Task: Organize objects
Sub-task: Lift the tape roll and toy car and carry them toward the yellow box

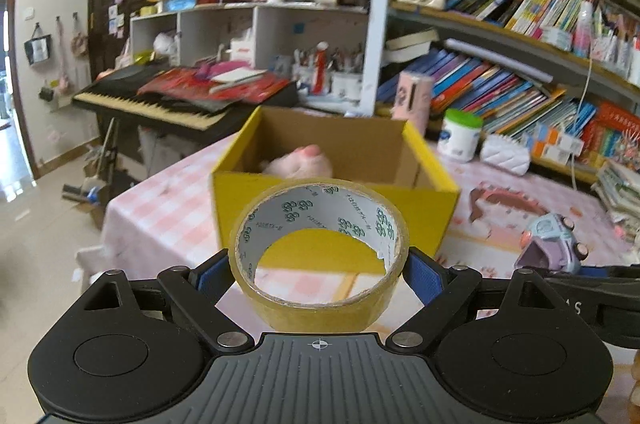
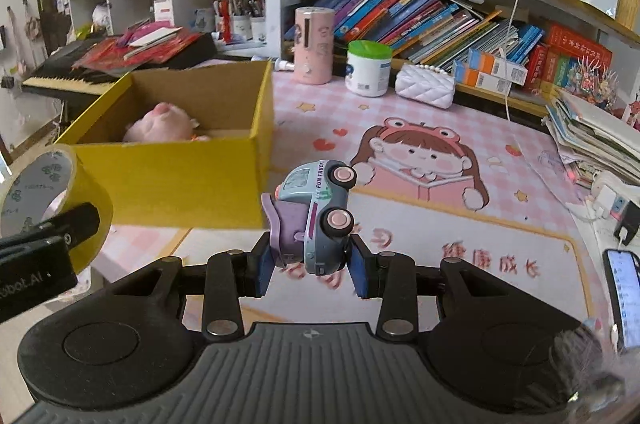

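My left gripper [image 1: 320, 276] is shut on a roll of yellow tape [image 1: 320, 312], held upright with its hole facing the camera, just in front of the yellow cardboard box [image 1: 424, 220]. A pink plush toy [image 1: 300, 163] lies inside the box. My right gripper [image 2: 312, 270] is shut on a small blue and purple toy truck [image 2: 320, 216], tipped on its side above the pink mat. In the right wrist view the box [image 2: 180, 175] stands to the left with the plush [image 2: 160, 127] in it, and the tape [image 2: 84, 191] with the left gripper shows at the far left. The toy truck [image 1: 554, 244] appears at the right of the left wrist view.
A pink cartoon mat [image 2: 440, 207] covers the table. At its back stand a pink canister [image 2: 314, 43], a white jar with green lid [image 2: 368, 67] and a white quilted purse [image 2: 424, 85]. A phone [image 2: 626, 300] and stacked papers [image 2: 592, 135] lie right. A keyboard [image 1: 160, 107] stands behind the box.
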Available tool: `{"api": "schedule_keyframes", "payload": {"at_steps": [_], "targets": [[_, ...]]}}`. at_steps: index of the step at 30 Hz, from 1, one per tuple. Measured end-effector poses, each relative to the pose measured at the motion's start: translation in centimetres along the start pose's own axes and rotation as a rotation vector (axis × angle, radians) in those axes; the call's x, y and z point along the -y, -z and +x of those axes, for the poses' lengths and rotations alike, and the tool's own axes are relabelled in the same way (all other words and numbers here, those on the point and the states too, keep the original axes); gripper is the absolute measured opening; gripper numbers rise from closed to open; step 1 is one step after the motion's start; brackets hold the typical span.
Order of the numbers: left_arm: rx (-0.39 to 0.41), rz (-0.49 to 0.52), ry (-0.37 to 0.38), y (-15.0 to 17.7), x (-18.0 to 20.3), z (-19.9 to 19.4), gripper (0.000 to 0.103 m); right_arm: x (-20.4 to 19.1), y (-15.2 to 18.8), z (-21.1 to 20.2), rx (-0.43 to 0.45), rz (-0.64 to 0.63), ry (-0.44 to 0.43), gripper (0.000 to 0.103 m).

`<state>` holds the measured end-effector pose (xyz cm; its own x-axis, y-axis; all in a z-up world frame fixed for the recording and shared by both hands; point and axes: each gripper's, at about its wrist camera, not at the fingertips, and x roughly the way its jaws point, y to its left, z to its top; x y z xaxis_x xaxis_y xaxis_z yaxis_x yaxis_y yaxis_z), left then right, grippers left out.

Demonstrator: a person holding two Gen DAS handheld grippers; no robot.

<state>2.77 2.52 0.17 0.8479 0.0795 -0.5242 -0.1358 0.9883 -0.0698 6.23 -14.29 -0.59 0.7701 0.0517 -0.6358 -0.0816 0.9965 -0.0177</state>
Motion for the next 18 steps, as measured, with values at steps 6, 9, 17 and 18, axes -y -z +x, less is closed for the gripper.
{"api": "schedule_keyframes", "payload": {"at_steps": [6,9,17,18], "targets": [[-0.011,0.027,-0.020,1.1,-2.4,-1.6,0.090,-3.2,1.6,-0.9,-0.011,-0.007,-0.009,0.036],[-0.012,0.038,-0.026,1.5,-3.6,-2.3,0.090,-4.8,2.2,-1.3,-0.018,-0.010,-0.022,0.036],[-0.007,0.038,-0.044,1.9,-6.2,-3.5,0.090,-7.8,2.8,-2.2,-0.012,-0.025,-0.038,0.036],[-0.007,0.035,-0.044,1.9,-6.4,-3.5,0.090,-8.1,2.8,-2.3,-0.011,-0.031,-0.040,0.036]]}}
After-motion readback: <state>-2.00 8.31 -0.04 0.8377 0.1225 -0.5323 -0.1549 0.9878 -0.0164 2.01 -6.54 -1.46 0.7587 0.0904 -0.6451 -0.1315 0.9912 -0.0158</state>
